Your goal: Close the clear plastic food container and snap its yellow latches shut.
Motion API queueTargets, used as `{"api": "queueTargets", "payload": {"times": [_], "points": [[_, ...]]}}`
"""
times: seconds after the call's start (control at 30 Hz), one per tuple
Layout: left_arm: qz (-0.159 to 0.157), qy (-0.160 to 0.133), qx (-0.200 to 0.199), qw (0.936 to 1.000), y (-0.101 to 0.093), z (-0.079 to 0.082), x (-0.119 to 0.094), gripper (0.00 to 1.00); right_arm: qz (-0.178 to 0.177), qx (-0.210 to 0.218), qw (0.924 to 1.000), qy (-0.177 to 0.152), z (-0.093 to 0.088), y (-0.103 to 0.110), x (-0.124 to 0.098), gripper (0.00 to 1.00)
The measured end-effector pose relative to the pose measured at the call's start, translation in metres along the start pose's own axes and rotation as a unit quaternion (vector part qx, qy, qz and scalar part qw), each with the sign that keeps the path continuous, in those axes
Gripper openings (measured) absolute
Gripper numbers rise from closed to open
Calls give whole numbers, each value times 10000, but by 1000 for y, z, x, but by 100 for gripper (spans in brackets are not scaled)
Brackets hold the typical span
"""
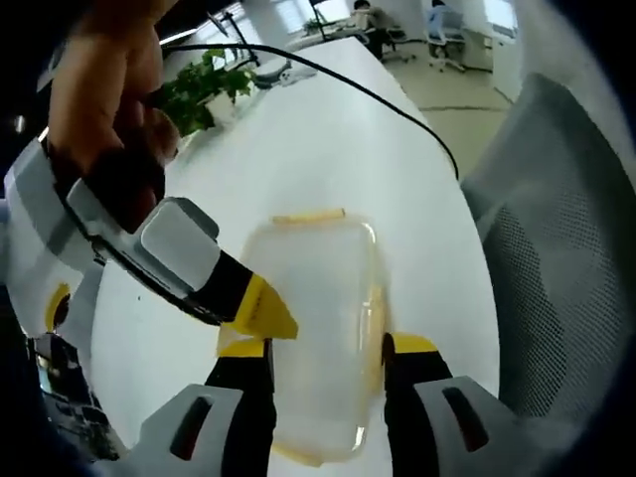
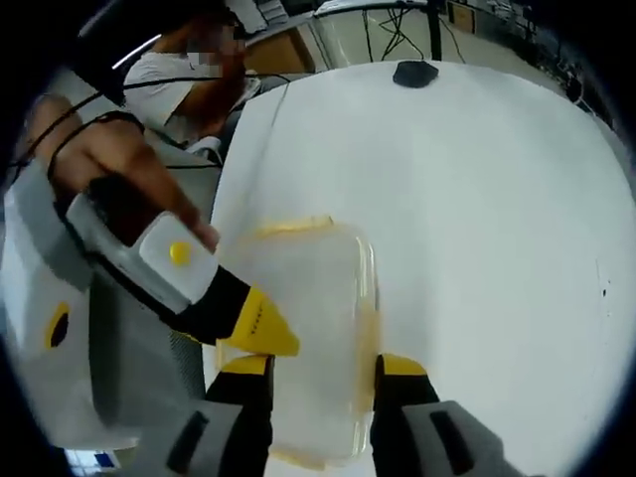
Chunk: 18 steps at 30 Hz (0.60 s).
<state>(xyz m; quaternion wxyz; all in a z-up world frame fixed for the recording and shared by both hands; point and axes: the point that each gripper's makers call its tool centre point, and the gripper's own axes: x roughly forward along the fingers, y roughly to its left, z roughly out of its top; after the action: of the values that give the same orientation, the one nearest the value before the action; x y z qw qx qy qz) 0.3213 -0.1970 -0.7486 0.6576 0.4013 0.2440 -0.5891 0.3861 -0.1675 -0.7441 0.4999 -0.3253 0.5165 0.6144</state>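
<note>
clear rounded-rectangular plastic food container (image 1: 323, 333) lying flat on the round white table (image 1: 328, 149), lid down on it, hazy and see-through with pale yellow latches along its edges: one on the far short edge (image 1: 309, 215), one on the long side (image 1: 375, 323). same container in the right gripper view (image 2: 313, 333), resting on the white tabletop (image 2: 447, 199), yellow latch at its far end (image 2: 290, 226) and another along its side (image 2: 371, 333). contents not discernible through the cloudy plastic; looks empty.

left gripper (image 1: 325, 348) straddling the near end of the container, black jaws with yellow tips spread to either side of it, close against the walls; whether pressing cannot be told. right gripper (image 2: 323, 366) likewise astride the container's near end, jaws parted around it.

in each view, the other gripper reaching in from the left, held by a bare hand (image 1: 99, 89), its yellow tip (image 1: 260, 310) resting at the container's long left edge; same in the right gripper view (image 2: 256, 328), hand (image 2: 119, 169) gripping the white-and-grey body.

grey mesh office chair (image 1: 556, 268) beside the table, black cable (image 1: 378, 99) trailing across it, green potted plant (image 1: 204, 89) at the far edge.
</note>
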Motion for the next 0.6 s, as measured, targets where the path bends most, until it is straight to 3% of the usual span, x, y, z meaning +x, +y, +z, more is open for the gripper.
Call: {"api": "queueTargets", "payload": {"times": [0.03,0.13,0.43,0.5,0.6], "points": [[753,284,-115,9967,24,-11,-16,39,2,49,10000,24,0,-1,0,37],[657,277,-64,9974,21,-5,-14,39,-23,-39,10000,-12,-1,-1,1,37],[765,369,-7,9964,22,-9,-12,41,59,-11,9998,-201,-2,0,0,38],[797,244,-240,9962,23,-8,-12,41,32,2,9997,-250,-2,0,-1,38],[797,251,-79,9965,23,-8,-13,42,-49,60,9994,-347,-2,1,-3,38]]}}
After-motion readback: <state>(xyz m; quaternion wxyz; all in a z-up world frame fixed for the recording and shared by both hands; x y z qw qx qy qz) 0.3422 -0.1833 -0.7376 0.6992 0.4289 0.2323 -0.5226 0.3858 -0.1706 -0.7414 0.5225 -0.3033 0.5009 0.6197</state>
